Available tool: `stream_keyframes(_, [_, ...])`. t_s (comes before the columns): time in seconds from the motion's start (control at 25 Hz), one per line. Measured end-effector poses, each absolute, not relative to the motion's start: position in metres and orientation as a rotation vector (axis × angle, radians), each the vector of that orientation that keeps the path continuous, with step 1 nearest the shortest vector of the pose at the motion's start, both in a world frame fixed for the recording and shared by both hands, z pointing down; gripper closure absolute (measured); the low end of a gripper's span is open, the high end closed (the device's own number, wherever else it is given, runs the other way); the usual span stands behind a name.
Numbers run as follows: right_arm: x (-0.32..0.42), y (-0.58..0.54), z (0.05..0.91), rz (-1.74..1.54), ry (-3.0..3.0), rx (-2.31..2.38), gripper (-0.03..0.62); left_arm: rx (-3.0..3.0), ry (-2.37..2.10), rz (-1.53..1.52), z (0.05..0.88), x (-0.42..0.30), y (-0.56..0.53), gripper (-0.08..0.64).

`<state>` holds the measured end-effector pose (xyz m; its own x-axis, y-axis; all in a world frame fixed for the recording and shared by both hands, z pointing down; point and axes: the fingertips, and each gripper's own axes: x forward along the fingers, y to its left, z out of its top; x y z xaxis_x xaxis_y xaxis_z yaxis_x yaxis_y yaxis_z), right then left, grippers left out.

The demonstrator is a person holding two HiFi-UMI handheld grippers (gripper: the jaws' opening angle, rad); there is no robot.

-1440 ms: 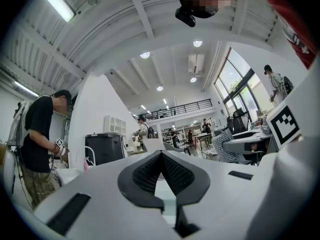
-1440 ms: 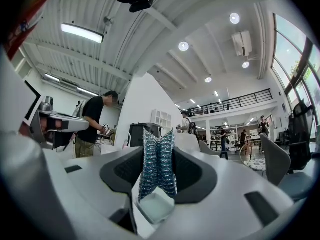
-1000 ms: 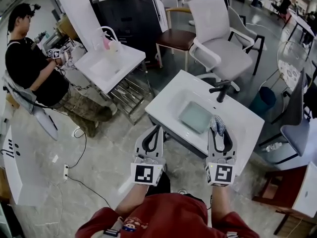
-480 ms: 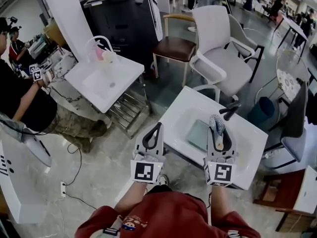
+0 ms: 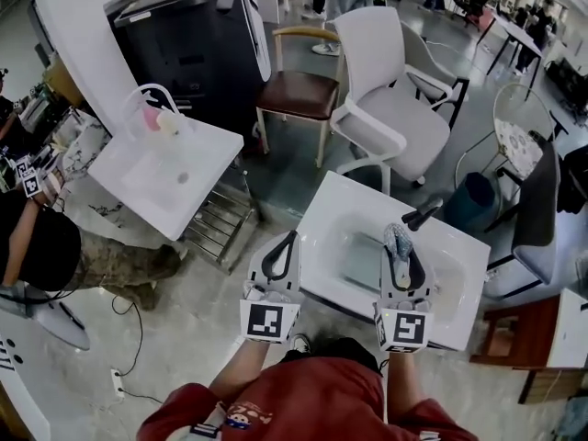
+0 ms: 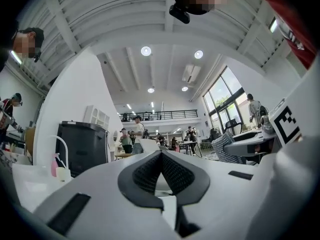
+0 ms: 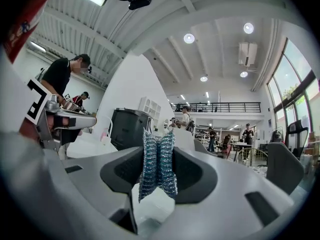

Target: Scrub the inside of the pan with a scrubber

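Right claw (image 5: 400, 246): clamped on scrubber (image 7: 157, 171) (soft, light mesh; hold mid-body) | left claw (image 6: 161, 156): closed, empty | pan (image 5: 361, 257): possibly lower centre, in sink (image 5: 326, 205)

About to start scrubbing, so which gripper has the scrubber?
The right gripper: its jaws clamp the blue scrubber. The left gripper has its jaws together with nothing between them.

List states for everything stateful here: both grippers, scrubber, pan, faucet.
left gripper: jaws shut, nothing between them.
right gripper: shut on the scrubber.
scrubber: pinched upright between the right jaws, squashed in the middle.
pan: lying flat in the sink basin, not held.
faucet: no water seen running.
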<state>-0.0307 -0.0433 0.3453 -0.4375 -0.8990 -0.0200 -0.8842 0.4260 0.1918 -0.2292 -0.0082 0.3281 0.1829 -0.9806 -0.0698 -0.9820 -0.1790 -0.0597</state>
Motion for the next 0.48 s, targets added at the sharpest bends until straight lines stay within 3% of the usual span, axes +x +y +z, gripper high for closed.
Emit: stream_keyframes(0.48, [0.036, -0.101, 0.359, -0.194, -2.451, 1.781, 0.410, -2.489, 1.804, 0.010, 0.343, -0.167, -0.091, 0.552])
